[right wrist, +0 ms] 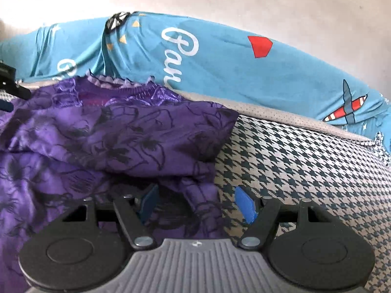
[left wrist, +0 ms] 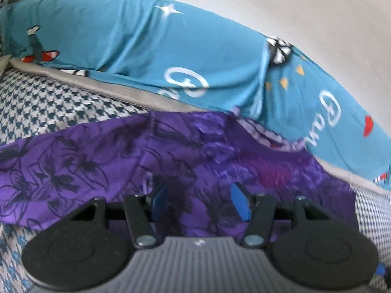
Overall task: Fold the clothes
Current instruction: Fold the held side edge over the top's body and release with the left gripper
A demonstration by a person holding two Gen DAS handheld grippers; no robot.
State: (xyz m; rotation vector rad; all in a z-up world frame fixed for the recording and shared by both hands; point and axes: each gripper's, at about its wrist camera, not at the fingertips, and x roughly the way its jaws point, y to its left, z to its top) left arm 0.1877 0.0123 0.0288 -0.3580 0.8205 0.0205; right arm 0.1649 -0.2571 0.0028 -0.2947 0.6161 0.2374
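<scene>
A purple garment (left wrist: 102, 161) with dark flower print and a lace neckline lies on a houndstooth bed cover (left wrist: 48, 107). It also shows in the right wrist view (right wrist: 122, 141), with one side folded over. My left gripper (left wrist: 199, 201) is open, low over the purple cloth, with blue pads apart and nothing between them. My right gripper (right wrist: 195, 204) is open at the garment's right edge: its left pad is over the cloth, its right pad over the houndstooth cover (right wrist: 305, 171). The left gripper's black body peeks in at the right wrist view's left edge (right wrist: 9, 78).
A blue pillow (left wrist: 158, 48) with white script, planes and red shapes lies behind the garment along a pale wall (left wrist: 293, 5). It also shows in the right wrist view (right wrist: 244, 68). A grey bed edge strip (right wrist: 281, 119) runs in front of it.
</scene>
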